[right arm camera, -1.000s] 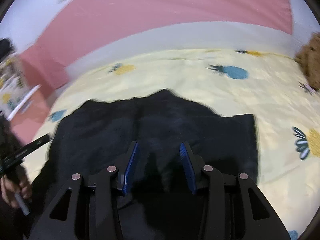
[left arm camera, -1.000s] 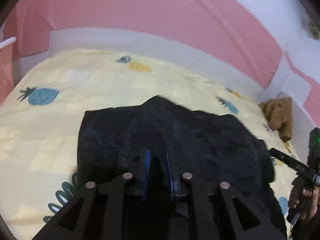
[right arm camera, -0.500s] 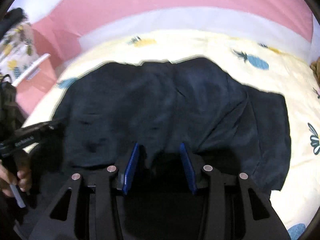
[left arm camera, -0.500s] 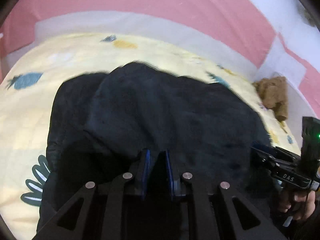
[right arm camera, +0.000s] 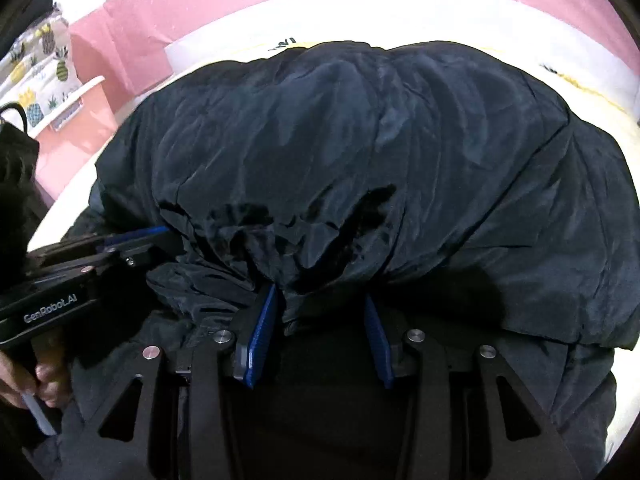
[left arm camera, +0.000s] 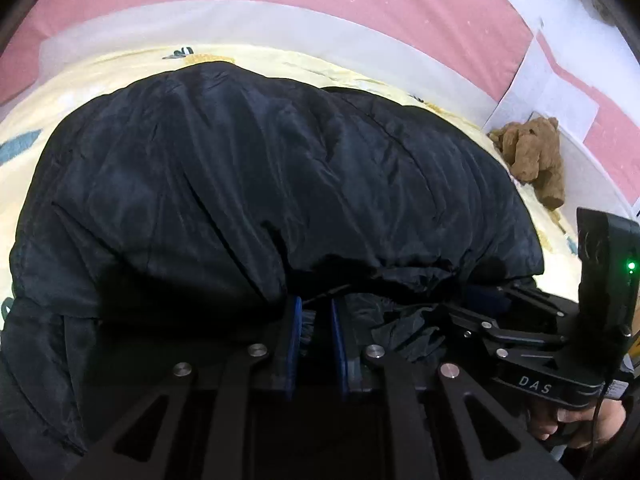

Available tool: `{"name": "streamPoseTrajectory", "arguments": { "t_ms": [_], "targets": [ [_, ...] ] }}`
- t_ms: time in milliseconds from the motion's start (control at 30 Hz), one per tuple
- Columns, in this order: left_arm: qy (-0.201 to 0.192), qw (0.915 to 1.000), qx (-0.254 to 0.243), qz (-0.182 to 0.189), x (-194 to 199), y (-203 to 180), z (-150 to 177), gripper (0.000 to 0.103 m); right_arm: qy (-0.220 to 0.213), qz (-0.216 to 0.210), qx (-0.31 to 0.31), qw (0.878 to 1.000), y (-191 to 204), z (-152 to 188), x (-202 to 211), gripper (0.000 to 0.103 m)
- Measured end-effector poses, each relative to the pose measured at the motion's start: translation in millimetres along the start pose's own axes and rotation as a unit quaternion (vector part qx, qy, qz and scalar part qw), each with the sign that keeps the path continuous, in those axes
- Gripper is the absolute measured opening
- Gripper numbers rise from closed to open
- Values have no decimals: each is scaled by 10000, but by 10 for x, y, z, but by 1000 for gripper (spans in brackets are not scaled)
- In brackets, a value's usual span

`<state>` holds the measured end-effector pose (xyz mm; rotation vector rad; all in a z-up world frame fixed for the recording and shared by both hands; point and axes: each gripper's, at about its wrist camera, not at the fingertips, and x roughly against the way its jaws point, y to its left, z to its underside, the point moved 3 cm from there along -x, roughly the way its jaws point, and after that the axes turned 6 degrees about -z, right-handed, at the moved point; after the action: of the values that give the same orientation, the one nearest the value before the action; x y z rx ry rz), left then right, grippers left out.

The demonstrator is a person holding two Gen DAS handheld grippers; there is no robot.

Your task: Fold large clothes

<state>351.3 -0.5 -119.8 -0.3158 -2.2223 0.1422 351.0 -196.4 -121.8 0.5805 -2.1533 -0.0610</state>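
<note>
A large dark navy jacket [left arm camera: 280, 168] lies on a bed and fills both views, with its near edge folded over the rest. My left gripper [left arm camera: 316, 314] is shut on a thin bunch of that edge, its blue pads close together. My right gripper [right arm camera: 320, 314] grips a thicker gathered wad of the jacket [right arm camera: 360, 152] between wider-set blue pads. In the left wrist view the right gripper [left arm camera: 516, 312] sits close by at the right, on the same edge. The left gripper [right arm camera: 132, 240] shows at the left of the right wrist view.
The bed has a yellow sheet [left arm camera: 100, 68] with pineapple prints, bounded by a white rail and pink wall. A brown teddy bear [left arm camera: 532, 160] sits at the far right corner. A pink bedside cabinet [right arm camera: 76, 120] stands to the left. A person's hand [left arm camera: 580, 428] holds each handle.
Both grippers have carried the jacket's near edge forward and down over the rest of it. The jacket now covers most of the sheet in both views, and the grippers are closer together.
</note>
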Motion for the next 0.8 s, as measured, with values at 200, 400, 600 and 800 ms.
{"name": "streamPoseTrajectory", "arguments": {
  "t_ms": [200, 400, 600, 800],
  "targets": [
    [-89, 9998, -100, -140, -61, -36, 44, 16, -58, 59, 25, 10000, 36, 22, -40, 43],
    [-159, 9991, -212, -318, -40, -109, 49, 16, -96, 79, 47, 9999, 90, 34, 10, 43],
    [-235, 9994, -232, -137, 394, -163, -53, 16, -452, -18, 4, 9990, 140, -30, 536, 44],
    [-850, 9937, -266, -679, 618, 143, -643, 16, -952, 342, 39, 9949, -170, -505, 780, 44]
  ]
}}
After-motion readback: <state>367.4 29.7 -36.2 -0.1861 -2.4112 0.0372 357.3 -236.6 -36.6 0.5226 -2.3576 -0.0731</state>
